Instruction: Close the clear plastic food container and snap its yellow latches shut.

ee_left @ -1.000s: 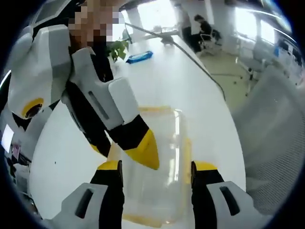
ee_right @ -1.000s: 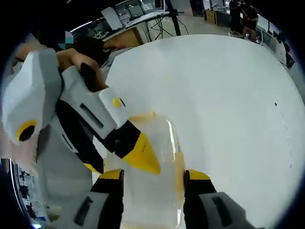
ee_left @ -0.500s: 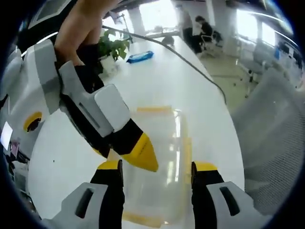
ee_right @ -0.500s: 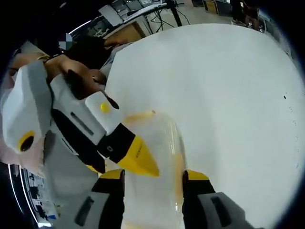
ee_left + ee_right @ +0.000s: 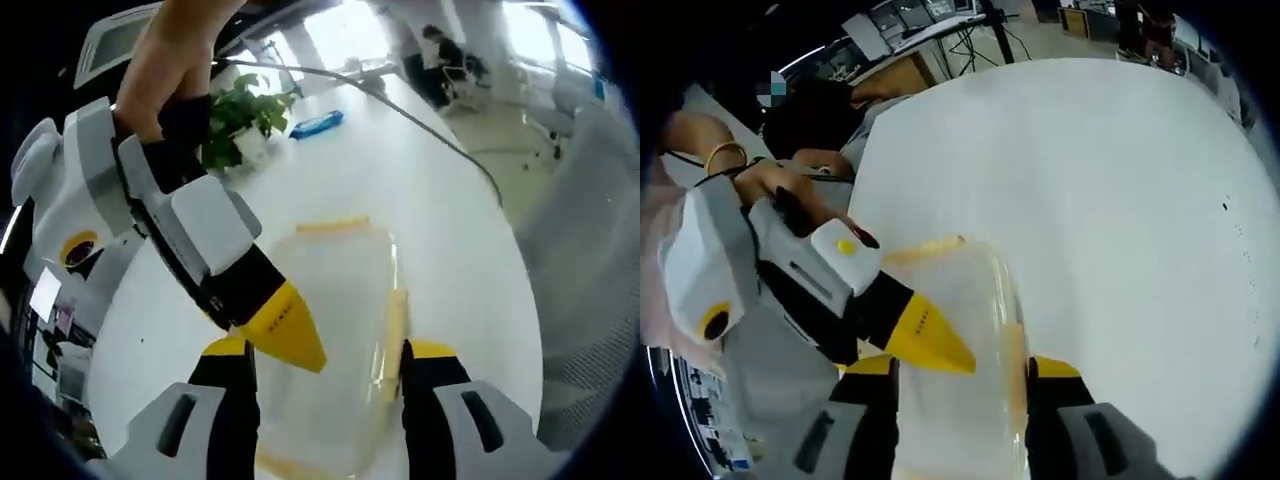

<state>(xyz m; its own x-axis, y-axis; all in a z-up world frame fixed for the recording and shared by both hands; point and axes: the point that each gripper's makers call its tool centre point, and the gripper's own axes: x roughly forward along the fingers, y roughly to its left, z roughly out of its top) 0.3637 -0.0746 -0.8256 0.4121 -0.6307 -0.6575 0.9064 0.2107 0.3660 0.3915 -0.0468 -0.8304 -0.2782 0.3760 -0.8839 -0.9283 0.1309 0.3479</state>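
Left gripper view: the clear container sits on the white table between the spread jaws of the left gripper; the right gripper is spread too, straddling it.

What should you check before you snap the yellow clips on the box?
1. Lid sitting on the box: cannot tell, too clear.
2. Box on the table: ok.
3. Side latch in view: ok.
4. Far latch in view: ok.
5. Left gripper open around the box: ok.
6. Right gripper open around the box: ok.
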